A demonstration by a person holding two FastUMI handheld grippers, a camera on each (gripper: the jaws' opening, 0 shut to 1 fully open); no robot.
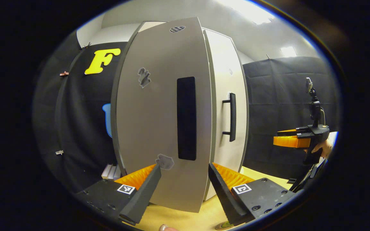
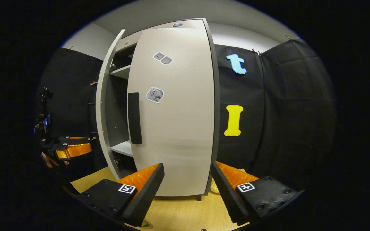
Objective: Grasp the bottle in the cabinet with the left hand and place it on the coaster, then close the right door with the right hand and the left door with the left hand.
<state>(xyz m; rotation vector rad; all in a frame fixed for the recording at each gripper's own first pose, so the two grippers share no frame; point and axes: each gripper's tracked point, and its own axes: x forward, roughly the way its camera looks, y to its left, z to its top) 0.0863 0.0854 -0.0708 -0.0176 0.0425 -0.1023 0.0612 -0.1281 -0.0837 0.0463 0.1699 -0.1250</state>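
Note:
The tall pale cabinet stands on a wooden table point(image 1: 185, 218). Its left door point(image 1: 159, 128) with a black handle point(image 1: 186, 118) faces my left gripper point(image 1: 184, 166), which is open and empty just in front of the door's lower part. In the right gripper view the left door point(image 2: 103, 106) stands ajar, edge-on, and shelves point(image 2: 122, 147) show in the gap. The right door point(image 2: 175, 122) with its handle point(image 2: 134, 118) lies flat against the cabinet. My right gripper point(image 2: 187, 163) is open and empty before it. A small greenish thing point(image 1: 225, 226) peeks in at the lower edge; what it is cannot be told.
Black cloth walls enclose the booth behind and beside the cabinet. The right gripper point(image 1: 300, 138), held by a hand, hangs off to the right in the left gripper view. The left gripper point(image 2: 72, 149) shows far left in the right gripper view. A pale object point(image 2: 215, 187) sits by the cabinet's foot.

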